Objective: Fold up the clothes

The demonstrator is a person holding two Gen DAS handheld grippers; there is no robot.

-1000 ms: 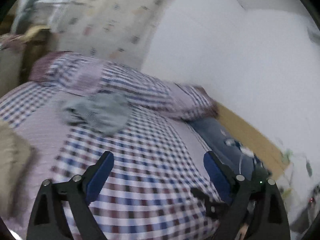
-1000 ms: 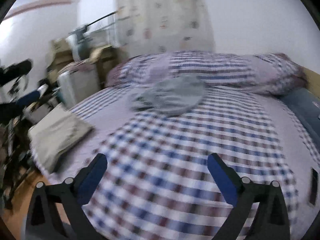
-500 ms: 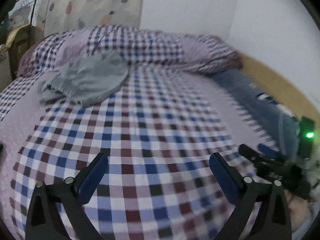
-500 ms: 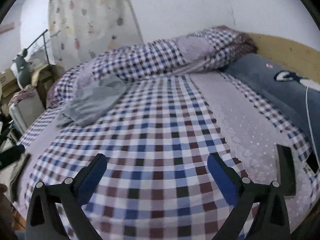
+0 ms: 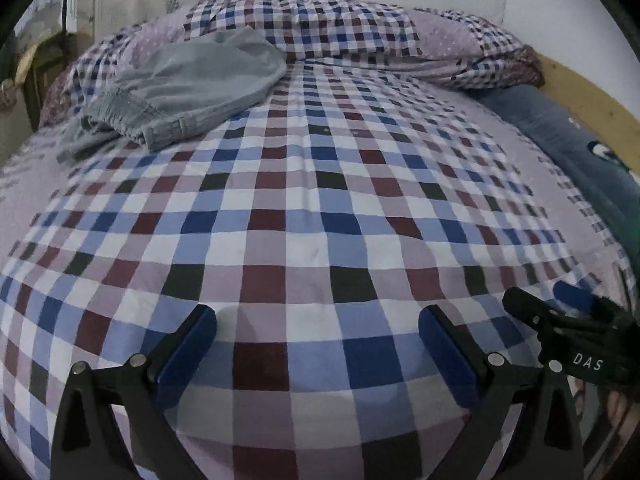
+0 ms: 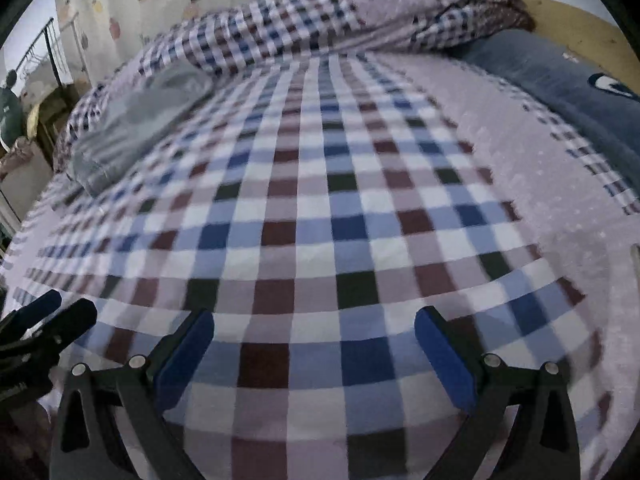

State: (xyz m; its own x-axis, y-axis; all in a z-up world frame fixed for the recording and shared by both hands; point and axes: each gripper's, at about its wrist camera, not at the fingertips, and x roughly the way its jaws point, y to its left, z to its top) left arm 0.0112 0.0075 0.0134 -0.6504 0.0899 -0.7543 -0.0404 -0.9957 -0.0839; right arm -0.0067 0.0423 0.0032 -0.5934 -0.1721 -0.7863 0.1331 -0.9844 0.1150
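1. Two grippers are seen above a bed [image 5: 312,216] that is covered by a checked sheet in blue, maroon, white and lilac.
2. The left gripper [image 5: 316,344] is held with its jaws spread wide, and nothing is seen between its blue pads [image 5: 186,354]; only the sheet lies beneath them.
3. The right gripper [image 6: 314,344] is likewise held wide open, with nothing caught between its pads [image 6: 444,360].
4. A grey pair of shorts [image 5: 188,88] with an elastic waistband is seen crumpled at the far left of the bed, well apart from both grippers.
5. The shorts are laid partly against a rolled checked quilt [image 5: 340,24], which is stretched across the far end of the bed.
6. A dark blue pillow [image 5: 576,148] is placed along the right side of the bed, beside a wooden headboard [image 5: 592,96].
7. A fruit-print curtain [image 6: 160,8] is hung behind the quilt at the far left.
8. In the left wrist view, the right gripper's black frame is caught at the lower right edge; in the right wrist view, the left gripper is caught at the lower left edge.
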